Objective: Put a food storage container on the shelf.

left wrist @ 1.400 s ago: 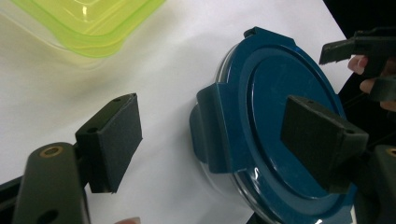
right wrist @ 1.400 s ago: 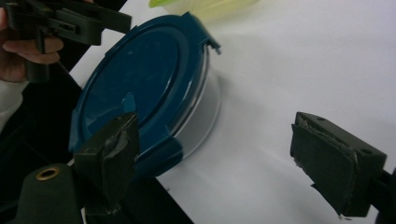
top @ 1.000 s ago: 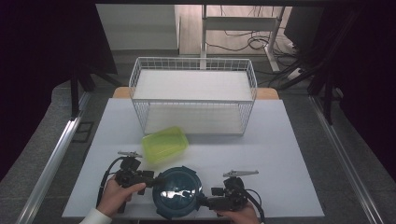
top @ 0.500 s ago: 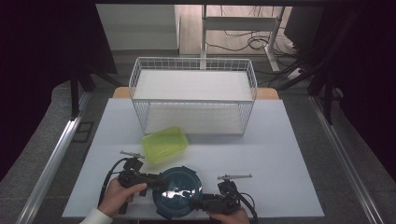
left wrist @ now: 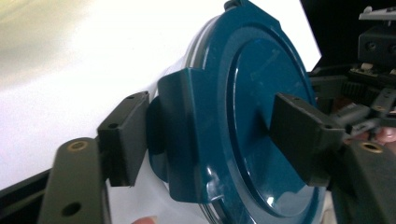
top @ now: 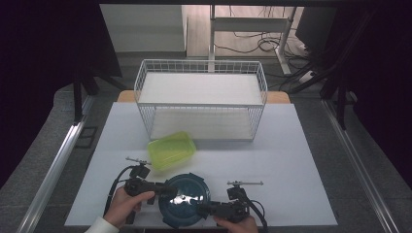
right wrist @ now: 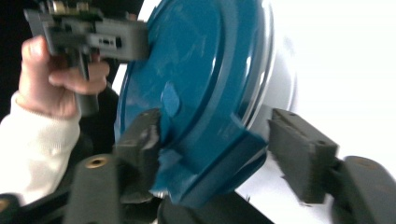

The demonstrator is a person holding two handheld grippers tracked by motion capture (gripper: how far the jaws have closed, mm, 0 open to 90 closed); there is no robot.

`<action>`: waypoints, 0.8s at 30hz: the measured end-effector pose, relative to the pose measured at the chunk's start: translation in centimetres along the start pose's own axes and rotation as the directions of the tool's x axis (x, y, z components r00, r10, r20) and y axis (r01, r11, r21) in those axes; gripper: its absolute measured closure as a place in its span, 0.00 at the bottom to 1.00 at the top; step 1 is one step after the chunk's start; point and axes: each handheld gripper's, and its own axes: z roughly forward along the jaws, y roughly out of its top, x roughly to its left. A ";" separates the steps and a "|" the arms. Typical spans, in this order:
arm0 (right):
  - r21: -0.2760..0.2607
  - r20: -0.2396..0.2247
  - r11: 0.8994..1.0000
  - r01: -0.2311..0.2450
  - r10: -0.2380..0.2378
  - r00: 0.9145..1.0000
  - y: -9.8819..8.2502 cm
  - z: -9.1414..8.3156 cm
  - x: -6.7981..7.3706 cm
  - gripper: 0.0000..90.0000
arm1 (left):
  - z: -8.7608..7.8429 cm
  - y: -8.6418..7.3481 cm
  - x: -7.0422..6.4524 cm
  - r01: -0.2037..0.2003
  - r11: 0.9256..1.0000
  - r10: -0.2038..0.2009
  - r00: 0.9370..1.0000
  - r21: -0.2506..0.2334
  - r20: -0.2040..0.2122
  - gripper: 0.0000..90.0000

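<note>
As both sets of jaws have just been closing, the round blue lidded container at worktop front edge is now straddled at opposite latch tabs. L gripper: not yet clamped, gap at tab. R gripper: one pad touching, other clear. Lid likely to be unlatched next. Green tub and wire basket untouched behind.

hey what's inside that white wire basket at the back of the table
Nothing shows inside the white wire basket: through its mesh the high view gives bare pale shelf surfaces. The green lid lies outside, in front of it. The lower shelf's far corners are partly screened by wire.
</note>
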 end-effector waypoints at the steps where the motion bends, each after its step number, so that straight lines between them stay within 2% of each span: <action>1: -0.005 0.004 1.000 -0.010 0.010 1.000 0.1 -0.1 0.0 0.44 | -0.1 0.0 0.1 0.007 1.000 -0.007 1.000 -0.003 0.004 0.36; 5: -0.005 0.008 1.000 -0.004 0.005 1.000 0.4 -0.1 0.0 0.45 | -0.2 -0.1 0.1 -0.001 1.000 0.001 1.000 0.001 0.006 0.38; 7: -0.005 0.001 1.000 -0.017 0.017 1.000 0.5 -0.1 -0.1 0.45 | -0.2 -0.1 0.2 0.000 1.000 0.000 1.000 0.000 0.006 0.37; 11: 0.019 -0.011 0.999 -0.032 0.032 0.999 -0.1 0.2 -0.3 0.33 | -0.3 -0.2 0.3 -0.001 1.000 0.001 1.000 -0.003 0.014 0.38; 14: 0.030 -0.012 0.998 -0.064 0.064 0.998 -0.6 0.3 -0.5 0.28 | -0.3 -0.2 0.4 -0.002 1.000 0.002 1.000 -0.002 0.016 0.38; 20: 0.066 -0.038 0.992 -0.105 0.108 0.993 -1.7 1.1 0.1 0.25 | -0.3 -0.2 0.3 -0.004 1.000 0.004 1.000 -0.003 0.015 0.38; 22: 0.062 -0.020 0.992 -0.111 0.113 0.993 -1.7 1.1 0.2 0.27 | -0.3 -0.2 0.3 -0.003 1.000 0.003 1.000 -0.002 0.014 0.38; 24: 0.060 -0.024 0.989 -0.135 0.137 0.990 -1.6 1.1 0.1 0.29 | -0.3 -0.2 0.3 0.001 1.000 -0.001 1.000 -0.001 0.013 0.38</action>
